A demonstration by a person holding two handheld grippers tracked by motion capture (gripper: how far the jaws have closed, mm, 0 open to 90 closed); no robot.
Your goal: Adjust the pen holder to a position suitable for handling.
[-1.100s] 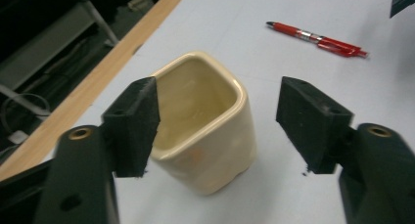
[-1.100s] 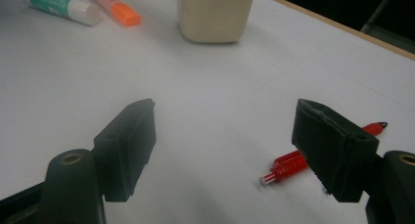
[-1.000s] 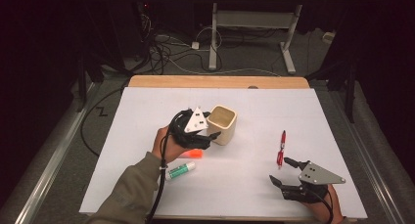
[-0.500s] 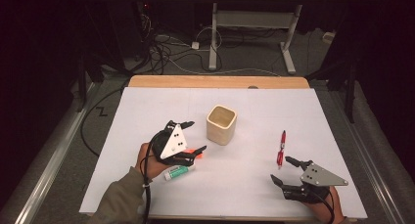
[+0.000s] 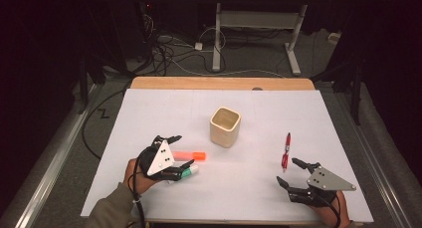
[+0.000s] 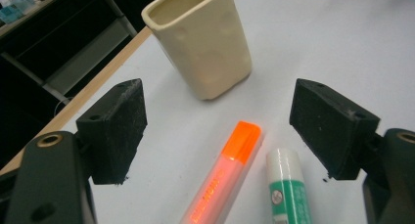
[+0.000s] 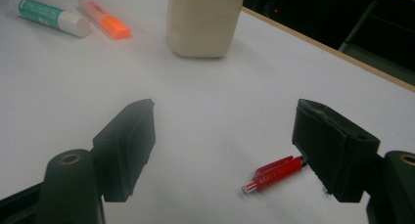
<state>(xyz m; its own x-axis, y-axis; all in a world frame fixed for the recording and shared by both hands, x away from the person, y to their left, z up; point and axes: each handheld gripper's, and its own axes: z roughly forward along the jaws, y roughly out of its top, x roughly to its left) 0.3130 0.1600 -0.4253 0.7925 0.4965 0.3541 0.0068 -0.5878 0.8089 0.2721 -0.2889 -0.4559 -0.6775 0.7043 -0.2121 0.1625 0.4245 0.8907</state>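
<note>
High view: a cream cup stands upright near the middle of the white table sheet; it serves as landmark. The left gripper sits low over the sheet on the near left of the cup, and its jaws have just been opening. They now stand wide, one on each side of an orange highlighter and a green-and-white glue stick, with no pad pressing on either. The highlighter lies flat, just near-left of the cup. The glue stick lies just beyond it, on the side away from the cup. A red pen lies flat on the near right of the cup, well apart from it. The right gripper rests nearer the table edge than the pen, jaws spread.

Left gripper view: both black pads stand wide apart. The highlighter and glue stick lie side by side on the sheet between them, untouched. The cup stands upright just past the highlighter's tip.

Right gripper view: jaws wide, nothing gripped. The pen lies on the sheet close to the right-hand pad; whether they touch I cannot tell. The cup stands well beyond, with the highlighter and glue stick past it on its left.
</note>
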